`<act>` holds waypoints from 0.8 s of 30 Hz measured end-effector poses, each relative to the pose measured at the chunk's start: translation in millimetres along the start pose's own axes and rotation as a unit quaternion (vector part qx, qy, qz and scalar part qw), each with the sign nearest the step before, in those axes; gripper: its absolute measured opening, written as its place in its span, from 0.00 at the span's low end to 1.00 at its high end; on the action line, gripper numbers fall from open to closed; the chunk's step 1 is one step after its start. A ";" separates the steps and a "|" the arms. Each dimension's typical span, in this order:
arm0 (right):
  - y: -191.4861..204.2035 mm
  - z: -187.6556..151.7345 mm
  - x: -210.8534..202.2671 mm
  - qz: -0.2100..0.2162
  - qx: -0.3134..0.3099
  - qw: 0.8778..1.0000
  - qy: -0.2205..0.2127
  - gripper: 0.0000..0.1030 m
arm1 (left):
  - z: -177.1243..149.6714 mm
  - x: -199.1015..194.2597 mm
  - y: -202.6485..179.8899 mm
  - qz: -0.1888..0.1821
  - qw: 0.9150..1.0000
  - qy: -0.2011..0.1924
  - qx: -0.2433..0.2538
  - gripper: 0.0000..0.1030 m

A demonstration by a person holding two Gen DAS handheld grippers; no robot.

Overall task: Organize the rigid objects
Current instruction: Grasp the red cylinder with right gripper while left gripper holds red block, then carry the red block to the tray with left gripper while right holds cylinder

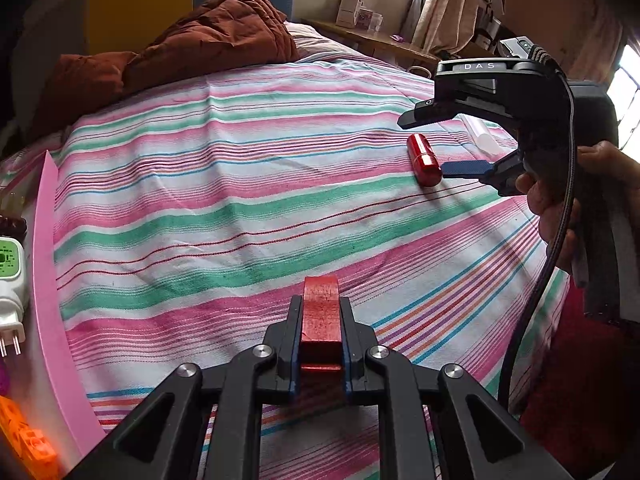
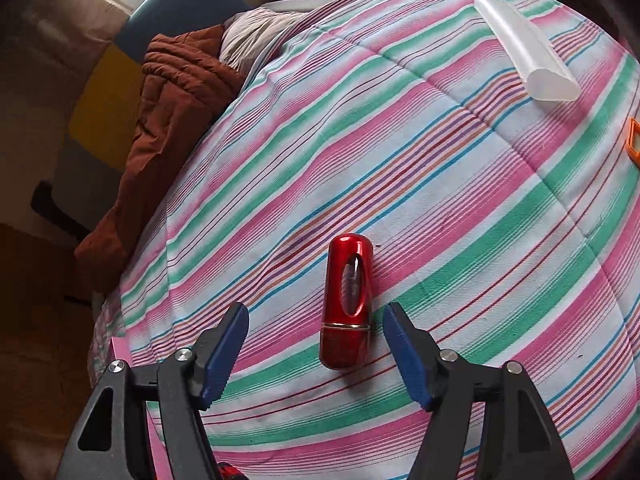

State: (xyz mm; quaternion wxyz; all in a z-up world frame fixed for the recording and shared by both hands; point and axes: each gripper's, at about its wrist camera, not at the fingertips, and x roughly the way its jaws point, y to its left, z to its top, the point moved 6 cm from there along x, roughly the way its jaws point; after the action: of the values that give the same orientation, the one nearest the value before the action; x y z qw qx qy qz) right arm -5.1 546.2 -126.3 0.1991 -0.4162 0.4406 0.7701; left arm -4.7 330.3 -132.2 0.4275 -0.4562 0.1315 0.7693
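Observation:
My left gripper (image 1: 320,322) is shut on a red rectangular block (image 1: 321,294), held above the striped bedspread (image 1: 224,208). A glossy red capsule-shaped case (image 2: 347,300) with an oval window lies on the bedspread (image 2: 460,200). My right gripper (image 2: 316,344) is open, its blue pads (image 2: 224,350) on either side of the case's near end without touching it. In the left wrist view the case (image 1: 425,166) lies at the right, the right gripper (image 1: 422,146) straddles it, and a person's hand (image 1: 556,204) holds that gripper.
A pink tray (image 1: 50,280) at the left edge holds a white and green plug (image 1: 10,276) and an orange toy (image 1: 30,440). A translucent white tube (image 2: 528,52) lies far right on the bed. A brown quilt (image 1: 208,40) is bunched at the head.

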 end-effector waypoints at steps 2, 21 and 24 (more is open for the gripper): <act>-0.5 0.5 -2.7 -0.011 -0.006 1.000 -0.008 0.69 | -0.3 -0.1 0.2 -0.002 1.000 0.000 -0.003 0.15; 39.8 -2.1 36.5 -0.109 -0.168 0.979 -0.023 0.25 | -2.0 0.4 -1.4 -0.004 1.000 -0.004 -0.009 0.15; 53.2 -12.6 39.6 -0.106 -0.217 0.970 -0.008 0.25 | -3.2 -0.3 -2.5 -0.004 1.000 -0.007 -0.011 0.15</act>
State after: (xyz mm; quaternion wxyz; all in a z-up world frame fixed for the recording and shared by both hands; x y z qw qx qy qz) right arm -57.8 504.8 -134.7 0.1884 -0.4873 0.2149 0.8251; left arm -0.8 329.8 -133.2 0.4267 -0.4558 0.1180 0.7721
